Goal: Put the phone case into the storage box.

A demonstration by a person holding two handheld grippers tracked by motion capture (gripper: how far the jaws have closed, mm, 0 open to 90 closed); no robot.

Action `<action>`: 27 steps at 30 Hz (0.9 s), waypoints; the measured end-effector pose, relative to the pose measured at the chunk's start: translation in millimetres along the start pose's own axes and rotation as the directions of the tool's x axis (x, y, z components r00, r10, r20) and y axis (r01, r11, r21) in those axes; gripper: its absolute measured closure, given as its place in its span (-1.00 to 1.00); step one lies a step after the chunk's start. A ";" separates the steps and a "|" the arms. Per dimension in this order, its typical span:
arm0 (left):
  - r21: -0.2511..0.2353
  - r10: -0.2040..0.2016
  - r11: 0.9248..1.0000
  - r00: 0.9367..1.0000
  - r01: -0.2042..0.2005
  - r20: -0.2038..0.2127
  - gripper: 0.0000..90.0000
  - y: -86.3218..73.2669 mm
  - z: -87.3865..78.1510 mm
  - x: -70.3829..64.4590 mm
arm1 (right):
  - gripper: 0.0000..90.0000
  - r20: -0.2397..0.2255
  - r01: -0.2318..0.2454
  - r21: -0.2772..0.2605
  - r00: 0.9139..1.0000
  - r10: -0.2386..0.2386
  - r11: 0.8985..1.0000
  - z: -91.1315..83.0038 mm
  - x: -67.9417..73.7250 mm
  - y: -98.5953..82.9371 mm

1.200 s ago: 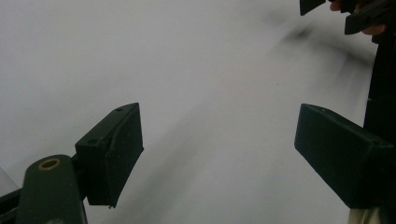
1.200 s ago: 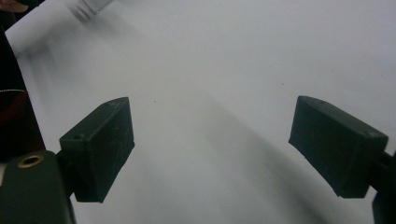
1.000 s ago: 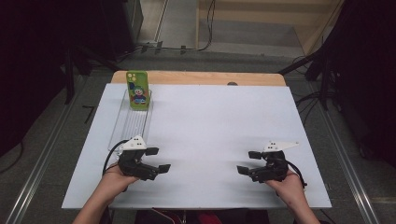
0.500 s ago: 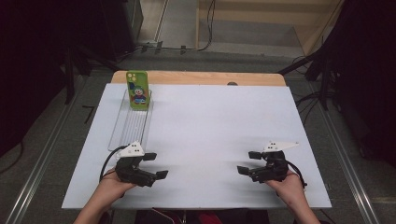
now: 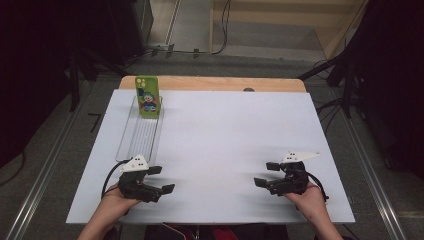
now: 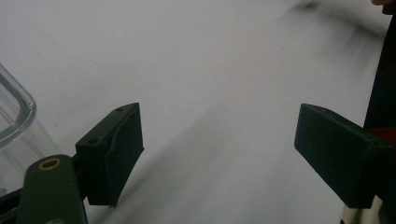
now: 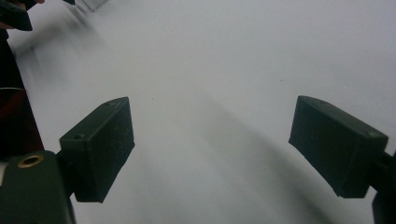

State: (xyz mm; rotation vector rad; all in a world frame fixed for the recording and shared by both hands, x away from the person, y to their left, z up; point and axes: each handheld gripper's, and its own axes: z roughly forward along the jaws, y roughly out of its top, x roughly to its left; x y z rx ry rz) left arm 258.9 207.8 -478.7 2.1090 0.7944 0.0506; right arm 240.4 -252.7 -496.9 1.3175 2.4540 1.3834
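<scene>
My left gripper [image 5: 162,179] rests low over the white table near its front left, held by a hand, jaws wide apart with nothing between them. In the left gripper view the left gripper [image 6: 217,154] faces bare white surface. My right gripper [image 5: 267,174] sits near the front right, also open and empty. The right gripper view looks past the right gripper [image 7: 212,154] at plain tabletop. A green phone case [image 5: 147,96] with a cartoon figure stands upright at the far end of a clear plastic tray [image 5: 135,137], far from both grippers.
The white board [image 5: 225,130] lies on a wooden table whose edge [image 5: 215,83] shows at the back. The tray's rounded clear corner [image 6: 14,116] shows left of my left jaws. Cables and metal rails run along the dark floor on both sides.
The left gripper has drifted slightly toward the front edge and turned a little to the right. The right gripper has stayed put.
</scene>
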 end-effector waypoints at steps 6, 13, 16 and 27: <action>-0.005 -0.001 1.000 1.000 0.001 -0.003 -0.64 -0.7 0.3 1.6 | -0.74 0.001 0.005 -0.001 1.000 -0.005 1.000 0.5 -0.2 0.1; -0.008 -0.003 1.000 1.000 0.003 -0.007 -0.64 -1.0 0.2 2.2 | -0.74 0.002 0.006 -0.001 1.000 -0.006 1.000 0.5 -0.1 0.0; -0.007 -0.003 1.000 1.000 0.003 -0.008 -0.64 -1.2 0.3 2.4 | -0.74 0.002 0.004 0.002 1.000 -0.004 1.000 0.2 -0.1 -0.1; -0.008 -0.009 1.000 1.000 0.009 -0.009 -0.64 -1.6 0.5 3.2 | -0.74 0.000 0.007 0.003 1.000 -0.007 1.000 0.5 0.4 -0.1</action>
